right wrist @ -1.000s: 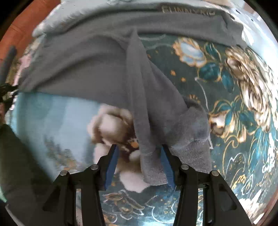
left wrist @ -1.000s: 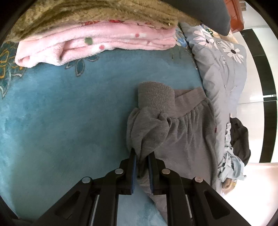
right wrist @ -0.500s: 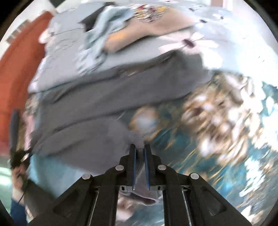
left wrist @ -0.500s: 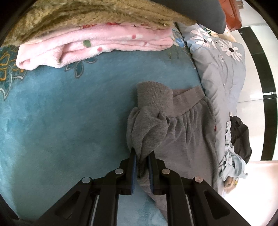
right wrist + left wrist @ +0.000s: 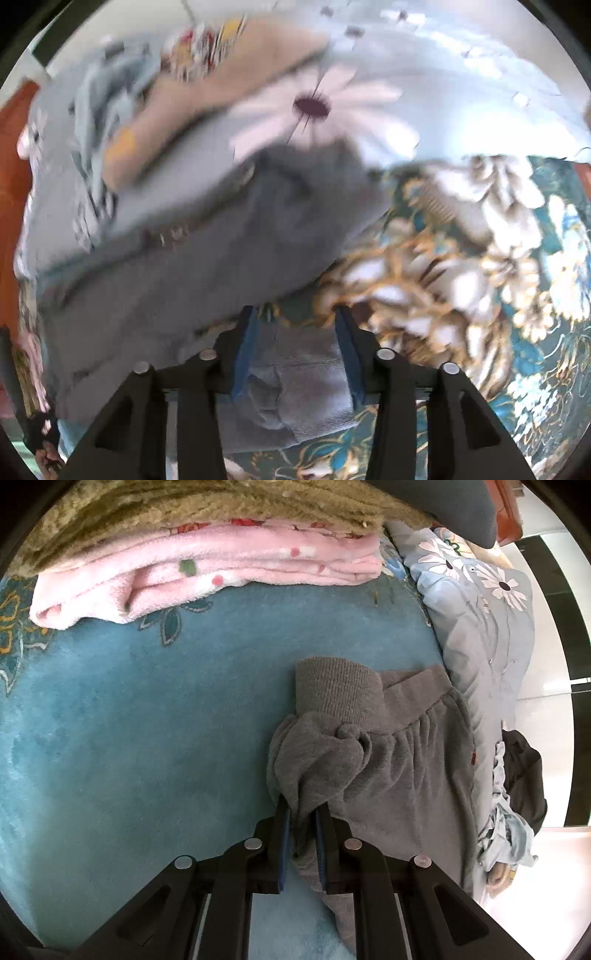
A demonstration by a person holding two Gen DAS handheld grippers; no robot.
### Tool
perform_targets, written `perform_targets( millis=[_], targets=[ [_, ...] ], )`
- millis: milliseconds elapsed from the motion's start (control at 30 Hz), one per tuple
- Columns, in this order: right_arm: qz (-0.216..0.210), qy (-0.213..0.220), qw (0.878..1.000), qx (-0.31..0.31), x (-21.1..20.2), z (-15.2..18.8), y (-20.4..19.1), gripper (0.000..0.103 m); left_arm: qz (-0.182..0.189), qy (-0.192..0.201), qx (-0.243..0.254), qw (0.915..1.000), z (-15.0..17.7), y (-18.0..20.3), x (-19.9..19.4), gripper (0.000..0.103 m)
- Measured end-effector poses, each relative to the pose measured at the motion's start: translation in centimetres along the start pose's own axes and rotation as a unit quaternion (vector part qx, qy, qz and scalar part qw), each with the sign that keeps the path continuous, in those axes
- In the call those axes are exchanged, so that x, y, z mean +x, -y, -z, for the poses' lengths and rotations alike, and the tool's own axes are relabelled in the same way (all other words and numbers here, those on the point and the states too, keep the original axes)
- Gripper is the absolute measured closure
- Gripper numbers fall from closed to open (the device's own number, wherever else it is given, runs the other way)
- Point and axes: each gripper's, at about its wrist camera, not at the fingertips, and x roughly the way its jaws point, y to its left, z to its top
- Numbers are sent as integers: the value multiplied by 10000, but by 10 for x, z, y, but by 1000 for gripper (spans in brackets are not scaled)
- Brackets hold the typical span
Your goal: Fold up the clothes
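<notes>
A grey sweatshirt lies on a teal plush blanket, its ribbed cuff folded over by the hem band. My left gripper is shut on a bunched fold of the grey fabric near the cuff. In the blurred right wrist view the sweatshirt's body spreads ahead. My right gripper points down over it with its jaws opening. A ribbed grey cuff lies slack between and under its fingers, and the pads do not press it.
A folded pink blanket under an olive fuzzy one lies at the far edge. A grey-blue daisy-print duvet runs along the right, with a heap of clothes on it. A tan garment lies beyond the sweatshirt.
My right gripper shut on the grey sleeve, carried it across onto the sweatshirt's body, then parted its jaws. The left gripper kept its pinch and hardly moved.
</notes>
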Motion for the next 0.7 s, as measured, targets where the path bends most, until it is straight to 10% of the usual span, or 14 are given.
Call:
perform_targets(
  millis=[333,533,633,700],
  targets=[
    [-1119,-670,9812,1424,32,123,47,57,-22,11,85,10000,1,4,1,89],
    [-1578,-194,9520,2616,49,142,48,58,150,-47,-171,9997,-1,-3,2,89],
    [-1810,-97,9296,3208,51,145,51,94,200,-59,-181,9996,0,-2,1,89],
    [-1910,-44,9279,3201,42,142,45,95,308,-44,-188,9993,0,-2,-2,89]
  ],
)
